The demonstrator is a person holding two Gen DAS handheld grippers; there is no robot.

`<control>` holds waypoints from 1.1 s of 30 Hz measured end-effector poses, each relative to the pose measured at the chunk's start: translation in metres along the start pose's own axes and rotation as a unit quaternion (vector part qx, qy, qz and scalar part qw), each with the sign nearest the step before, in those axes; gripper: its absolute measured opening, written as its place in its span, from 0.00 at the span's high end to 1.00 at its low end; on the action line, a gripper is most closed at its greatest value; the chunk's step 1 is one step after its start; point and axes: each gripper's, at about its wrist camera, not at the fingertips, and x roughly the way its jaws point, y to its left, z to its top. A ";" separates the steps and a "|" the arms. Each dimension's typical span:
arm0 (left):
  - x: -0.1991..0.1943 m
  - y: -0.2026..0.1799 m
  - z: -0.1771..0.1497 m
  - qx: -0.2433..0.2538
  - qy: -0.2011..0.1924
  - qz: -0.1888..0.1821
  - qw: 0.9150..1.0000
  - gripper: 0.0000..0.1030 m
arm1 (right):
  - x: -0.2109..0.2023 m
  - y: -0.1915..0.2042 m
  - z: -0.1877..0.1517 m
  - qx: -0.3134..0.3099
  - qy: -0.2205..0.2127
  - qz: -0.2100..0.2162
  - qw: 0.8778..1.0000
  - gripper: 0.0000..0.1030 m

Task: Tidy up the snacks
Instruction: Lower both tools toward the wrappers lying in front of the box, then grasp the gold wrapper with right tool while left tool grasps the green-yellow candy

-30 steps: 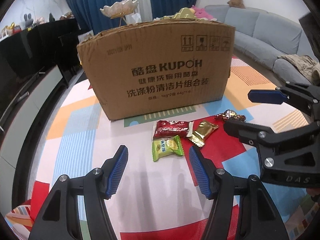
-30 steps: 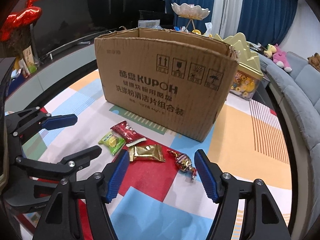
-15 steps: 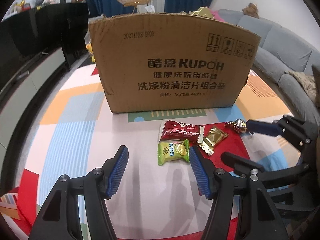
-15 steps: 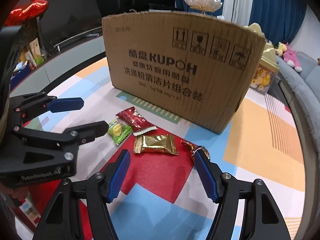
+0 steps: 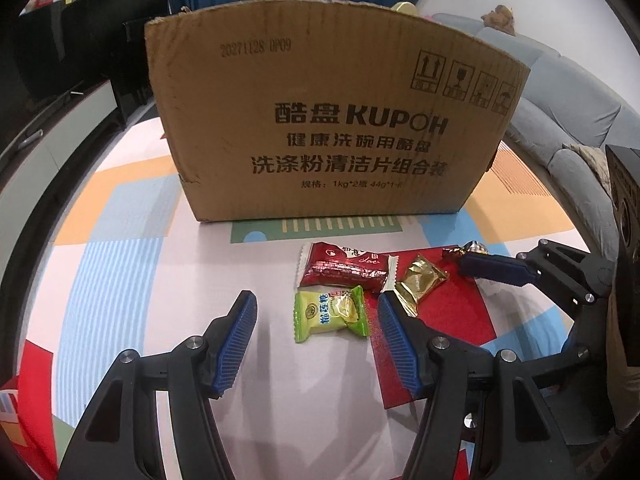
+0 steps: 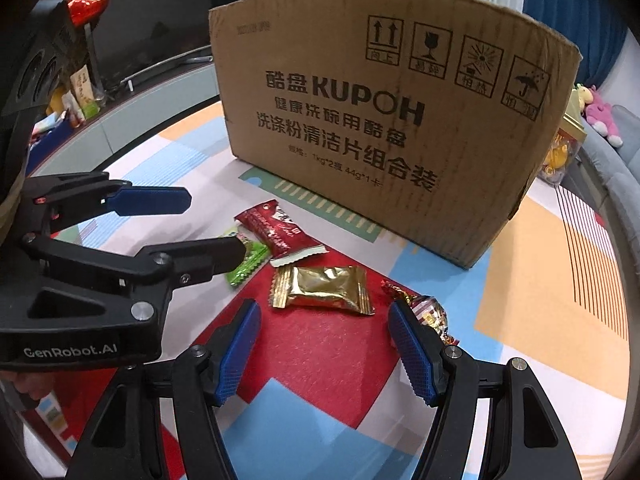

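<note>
Green snack (image 5: 331,313) between spread left gripper (image 5: 316,332) jaws, gold packet (image 6: 324,289) before spread right gripper (image 6: 325,350).

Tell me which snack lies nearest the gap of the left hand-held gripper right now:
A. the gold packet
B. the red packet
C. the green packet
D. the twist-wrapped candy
C: in the left wrist view the green packet lies just ahead of the open left hand-held gripper, while the red packet, gold packet and twist-wrapped candy lie farther off.
</note>
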 end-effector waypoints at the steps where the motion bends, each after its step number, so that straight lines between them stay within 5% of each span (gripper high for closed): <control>1: 0.001 -0.001 0.000 0.000 0.002 -0.001 1.000 0.40 | 0.001 -0.001 0.000 0.002 0.001 0.002 1.000 0.34; 12: 0.019 0.008 0.002 -0.025 0.023 -0.009 0.999 0.42 | 0.014 -0.002 0.007 0.011 0.007 0.002 1.000 0.34; 21: 0.027 0.012 0.004 -0.027 0.025 -0.012 0.999 0.59 | 0.017 0.001 0.008 0.007 0.007 -0.005 1.000 0.36; 33: 0.023 0.015 -0.001 -0.023 0.021 -0.006 0.999 0.70 | 0.014 0.007 0.007 -0.001 0.001 0.006 1.000 0.61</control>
